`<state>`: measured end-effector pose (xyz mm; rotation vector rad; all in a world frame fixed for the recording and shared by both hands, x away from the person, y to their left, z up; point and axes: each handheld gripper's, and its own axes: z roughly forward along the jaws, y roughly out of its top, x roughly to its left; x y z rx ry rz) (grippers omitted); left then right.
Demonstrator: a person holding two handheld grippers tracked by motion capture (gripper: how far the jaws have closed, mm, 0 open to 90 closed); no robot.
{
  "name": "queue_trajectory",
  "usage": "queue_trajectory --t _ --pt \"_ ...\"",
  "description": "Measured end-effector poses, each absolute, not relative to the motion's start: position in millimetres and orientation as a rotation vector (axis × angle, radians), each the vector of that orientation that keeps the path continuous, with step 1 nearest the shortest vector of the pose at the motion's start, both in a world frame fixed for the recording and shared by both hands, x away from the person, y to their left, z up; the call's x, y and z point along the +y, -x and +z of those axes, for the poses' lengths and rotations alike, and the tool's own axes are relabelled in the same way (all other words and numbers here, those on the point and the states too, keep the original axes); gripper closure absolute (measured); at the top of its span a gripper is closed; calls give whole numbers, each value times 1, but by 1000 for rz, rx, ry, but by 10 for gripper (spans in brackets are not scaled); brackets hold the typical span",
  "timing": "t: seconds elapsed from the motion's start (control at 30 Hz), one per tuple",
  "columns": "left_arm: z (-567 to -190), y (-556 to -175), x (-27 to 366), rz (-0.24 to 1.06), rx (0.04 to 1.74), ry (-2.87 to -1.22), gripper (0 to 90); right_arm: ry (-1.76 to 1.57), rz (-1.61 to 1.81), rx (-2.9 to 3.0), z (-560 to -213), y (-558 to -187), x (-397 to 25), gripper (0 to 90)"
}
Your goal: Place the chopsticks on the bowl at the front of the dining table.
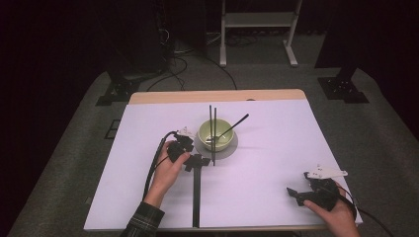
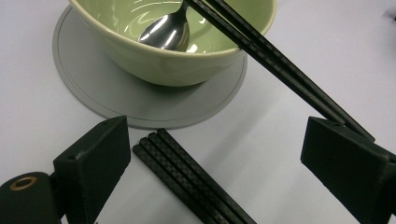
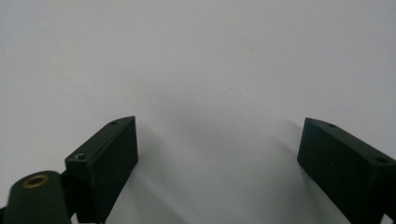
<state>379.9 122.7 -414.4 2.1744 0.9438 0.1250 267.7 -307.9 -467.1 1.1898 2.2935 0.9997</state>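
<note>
Leftmost in the high view, the left gripper (image 1: 198, 161) is seen held low over the white table (image 1: 276, 187), just beside the near-left edge of a round grey mat (image 1: 234, 148). Its jaws are spread wide and nothing is held between them; in the left gripper view the gap between them (image 2: 215, 158) is crossed by the ends of a pair of black chopsticks (image 2: 187, 179) lying flat on the table, their tips close to the mat's edge (image 2: 93, 100). In the high view this pair (image 1: 196, 197) is seen to run straight back toward the table's near edge. On the mat a pale green bowl (image 1: 214, 134) is set, and a metal spoon (image 2: 168, 31) is lying inside it, its dark handle (image 1: 238, 122) leaning out over the rim to the right. A second pair of black chopsticks (image 1: 213, 133) is laid across the bowl from front to back, the near ends reaching down past the left gripper's right jaw, as the left gripper view shows (image 2: 289, 79). Well apart, at the table's near-right corner, the right gripper (image 1: 295, 195) is held in a hand (image 1: 341, 215), its jaws likewise wide apart over bare white surface (image 3: 219, 154).
</note>
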Motion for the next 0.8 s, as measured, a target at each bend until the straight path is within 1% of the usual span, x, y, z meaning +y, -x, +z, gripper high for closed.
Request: queue_trajectory --t 0.17,0.43,0.8 --pt "-410 -380 126 142 950 -2166 73 -1189 999 2294 -467 -268 -308 106" --pt "-393 -387 132 183 957 -2136 73 -1191 1000 2294 -467 -268 -308 106" --pt "-370 -422 121 222 968 -2122 73 -1191 1000 2294 -467 -268 -308 106"
